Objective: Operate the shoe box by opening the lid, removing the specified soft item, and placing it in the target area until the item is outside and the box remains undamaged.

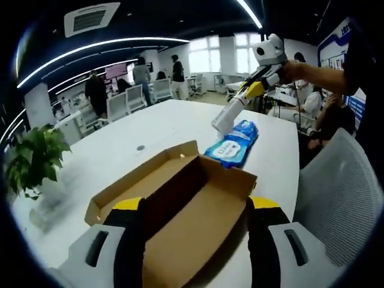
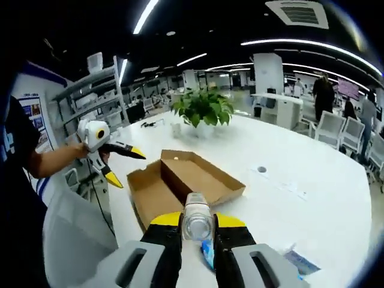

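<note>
R claw shut on blue pack; L claw wide.

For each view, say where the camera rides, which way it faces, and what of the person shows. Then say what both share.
Left gripper view: rides the left gripper, looks over the open box at the right gripper on the blue pack; forearm upper right.
Right gripper view: rides the right gripper, faces the box, plant and left gripper; arm at left.
Shared: box, white table, each other's gripper.
</note>
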Motion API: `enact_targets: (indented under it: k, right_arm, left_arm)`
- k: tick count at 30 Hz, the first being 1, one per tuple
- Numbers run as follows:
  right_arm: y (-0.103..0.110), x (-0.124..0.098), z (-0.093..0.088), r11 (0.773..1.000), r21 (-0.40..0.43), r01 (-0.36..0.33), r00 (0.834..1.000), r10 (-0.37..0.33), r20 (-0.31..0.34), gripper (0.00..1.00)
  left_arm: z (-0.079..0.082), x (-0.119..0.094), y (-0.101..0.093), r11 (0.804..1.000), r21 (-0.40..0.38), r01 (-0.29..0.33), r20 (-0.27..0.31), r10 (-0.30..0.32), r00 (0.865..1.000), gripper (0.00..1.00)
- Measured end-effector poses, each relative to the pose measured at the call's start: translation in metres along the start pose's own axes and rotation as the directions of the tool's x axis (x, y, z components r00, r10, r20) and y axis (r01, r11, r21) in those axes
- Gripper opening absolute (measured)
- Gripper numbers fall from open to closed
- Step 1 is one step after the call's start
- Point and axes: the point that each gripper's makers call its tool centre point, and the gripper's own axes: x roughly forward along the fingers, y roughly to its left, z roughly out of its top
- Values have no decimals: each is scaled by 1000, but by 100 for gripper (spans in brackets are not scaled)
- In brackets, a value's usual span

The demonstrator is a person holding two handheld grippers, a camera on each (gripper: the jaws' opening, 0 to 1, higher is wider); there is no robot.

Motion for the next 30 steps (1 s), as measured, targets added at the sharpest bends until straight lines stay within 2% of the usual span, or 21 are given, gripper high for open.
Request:
enact_targets:
  k: [6, 9, 17, 25, 28, 30]
  right_arm:
    - [-29, -5, 2, 993, -117, 17, 997, -26, -78, 14]
    - [-41, -6, 3, 989, -149, 18, 994, -34, -105, 14]
    - [-69, -3, -8, 968, -251, -7, 978, -47, -205, 15]
    - [-97, 10, -29, 936, -346, -62, 947, -54, -316, 15]
    - [-102, 18, -38, 911, -401, -102, 931, -54, -361, 15]
    - [-107, 24, -45, 899, -420, -123, 913, -62, -402, 15]
  left_arm:
    - [-12, -15, 14, 995, -70, -64, -6, 64, 998, 74]
    - [-17, -23, 21, 991, -93, -92, -11, 91, 996, 75]
    - [-33, -40, 34, 977, -157, -148, -28, 145, 989, 79]
    - [-49, -52, 42, 960, -192, -205, -56, 198, 979, 83]
    - [-55, -55, 44, 950, -214, -226, -66, 217, 974, 81]
    - [-60, -57, 47, 941, -231, -246, -75, 235, 969, 78]
